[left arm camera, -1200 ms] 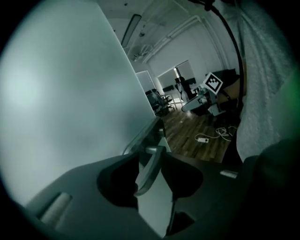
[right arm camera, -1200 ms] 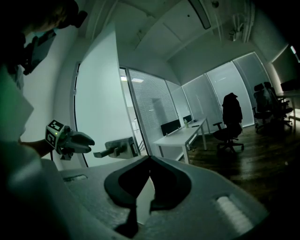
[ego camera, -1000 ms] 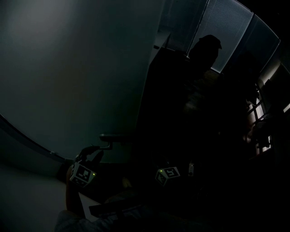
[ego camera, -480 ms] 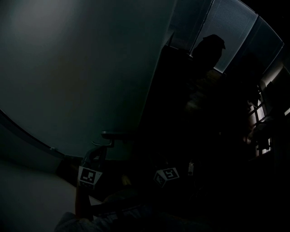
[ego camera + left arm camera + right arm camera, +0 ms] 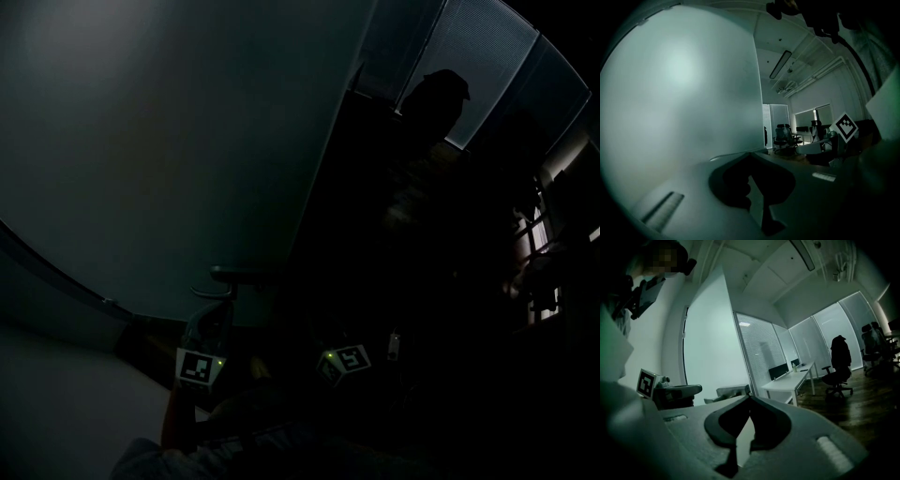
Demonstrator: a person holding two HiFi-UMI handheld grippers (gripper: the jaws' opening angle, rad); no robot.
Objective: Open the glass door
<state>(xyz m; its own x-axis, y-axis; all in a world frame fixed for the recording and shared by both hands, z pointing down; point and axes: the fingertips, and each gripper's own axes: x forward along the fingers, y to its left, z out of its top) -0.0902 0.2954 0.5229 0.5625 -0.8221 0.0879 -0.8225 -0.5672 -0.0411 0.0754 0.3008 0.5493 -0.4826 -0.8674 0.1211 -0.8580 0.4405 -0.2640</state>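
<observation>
The frosted glass door [image 5: 169, 141] fills the left of the dim head view, and its dark lever handle [image 5: 236, 275] juts out low on it. My left gripper [image 5: 212, 314] stands upright just under that handle, marker cube [image 5: 197, 366] toward me. In the left gripper view the door [image 5: 679, 84] looms close on the left; the left gripper [image 5: 750, 155] is shut and I see nothing between its jaws. The right gripper [image 5: 749, 397] also has its tips together and empty. Its cube [image 5: 345, 360] glows in the dark to the right; the fingers there are hidden.
A dark silhouette of a person [image 5: 436, 98] shows against slatted blinds at upper right. Beyond the door's edge lie an office with a white desk [image 5: 792, 380], a chair draped with a jacket [image 5: 839, 364] and more chairs [image 5: 785, 136].
My left gripper has shifted right and rolled upright beneath the handle, and its spread fingers have come together. The right gripper's cube has barely moved.
</observation>
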